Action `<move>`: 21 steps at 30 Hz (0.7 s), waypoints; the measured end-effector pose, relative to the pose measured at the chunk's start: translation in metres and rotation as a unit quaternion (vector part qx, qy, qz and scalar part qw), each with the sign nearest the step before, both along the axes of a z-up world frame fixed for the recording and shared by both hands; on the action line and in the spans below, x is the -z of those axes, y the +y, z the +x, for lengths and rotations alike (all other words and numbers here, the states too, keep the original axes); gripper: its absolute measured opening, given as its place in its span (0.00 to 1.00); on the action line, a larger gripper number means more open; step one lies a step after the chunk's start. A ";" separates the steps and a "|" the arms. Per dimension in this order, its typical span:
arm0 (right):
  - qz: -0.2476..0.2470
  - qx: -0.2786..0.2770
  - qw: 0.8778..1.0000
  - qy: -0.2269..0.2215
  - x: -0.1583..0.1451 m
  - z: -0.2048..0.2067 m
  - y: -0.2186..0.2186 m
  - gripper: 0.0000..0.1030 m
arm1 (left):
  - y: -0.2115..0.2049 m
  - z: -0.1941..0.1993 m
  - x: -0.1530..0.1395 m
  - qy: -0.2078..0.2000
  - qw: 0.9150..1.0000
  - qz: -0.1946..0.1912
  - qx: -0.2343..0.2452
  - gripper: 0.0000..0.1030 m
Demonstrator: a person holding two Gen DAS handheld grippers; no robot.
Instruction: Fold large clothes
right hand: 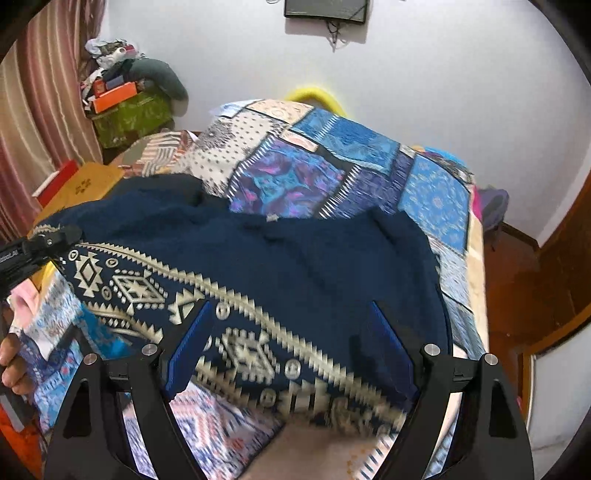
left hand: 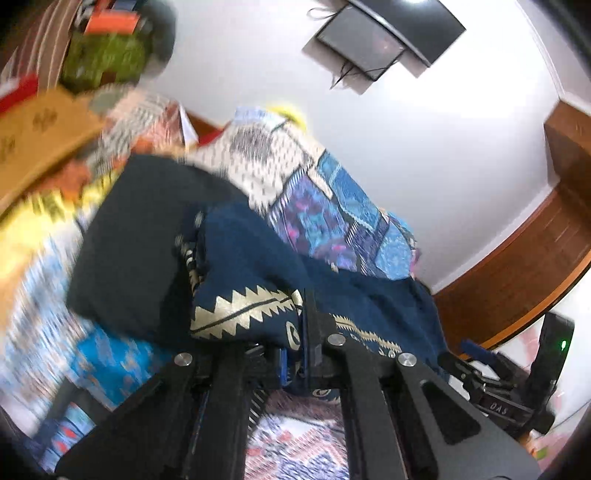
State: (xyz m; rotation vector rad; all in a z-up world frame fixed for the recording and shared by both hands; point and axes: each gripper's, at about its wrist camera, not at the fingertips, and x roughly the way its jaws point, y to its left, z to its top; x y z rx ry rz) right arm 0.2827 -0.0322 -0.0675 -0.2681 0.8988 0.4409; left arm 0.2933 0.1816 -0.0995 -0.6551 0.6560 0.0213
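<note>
Garment (right hand: 295,258) lies across bed (right hand: 436,199), mid frame; quilt (right hand: 288,173) behind it. Boxes (right hand: 125,107) upper left. Left tongs (right hand: 55,236) at garment's left edge; right tongs (right hand: 291,347) over its near hem.

This is a bedroom in a home. A bed (right hand: 476,258) with a patchwork bedspread (right hand: 332,162) stands against a white wall (right hand: 424,66). A striped curtain (right hand: 40,92) hangs at the side, beside piled boxes (right hand: 125,107), and a screen (right hand: 325,9) is on the wall.

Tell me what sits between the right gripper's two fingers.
In the right wrist view, the right gripper is open over the navy garment; its cream-patterned border lies between the fingers, ungripped. The left gripper is shut on that border.
</note>
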 end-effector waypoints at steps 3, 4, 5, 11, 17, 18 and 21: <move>0.005 -0.009 1.000 0.024 0.014 0.013 0.019 0.80 | 0.009 -0.003 -0.008 -0.008 1.000 0.026 -0.003 0.04; 0.007 -0.016 0.999 0.040 0.023 0.018 0.027 0.80 | 0.010 -0.003 -0.011 -0.012 1.000 0.028 -0.002 0.04; 0.008 -0.022 0.998 0.054 0.031 0.021 0.032 0.80 | 0.011 0.002 -0.015 -0.014 0.999 0.029 -0.002 0.04; 0.021 -0.050 0.987 0.154 0.093 0.029 0.056 0.80 | -0.014 0.013 -0.020 -0.030 0.997 0.067 0.036 0.04; 0.069 -0.044 0.971 0.226 0.092 0.040 0.032 0.80 | -0.060 0.031 -0.032 -0.043 0.990 0.109 0.082 0.04; 0.086 -0.038 0.970 0.224 0.084 0.038 0.021 0.80 | -0.068 0.033 -0.036 -0.048 0.989 0.110 0.091 0.04; 0.119 -0.004 0.976 0.180 0.048 0.034 -0.023 0.80 | -0.096 0.041 -0.044 -0.054 0.984 0.113 0.123 0.04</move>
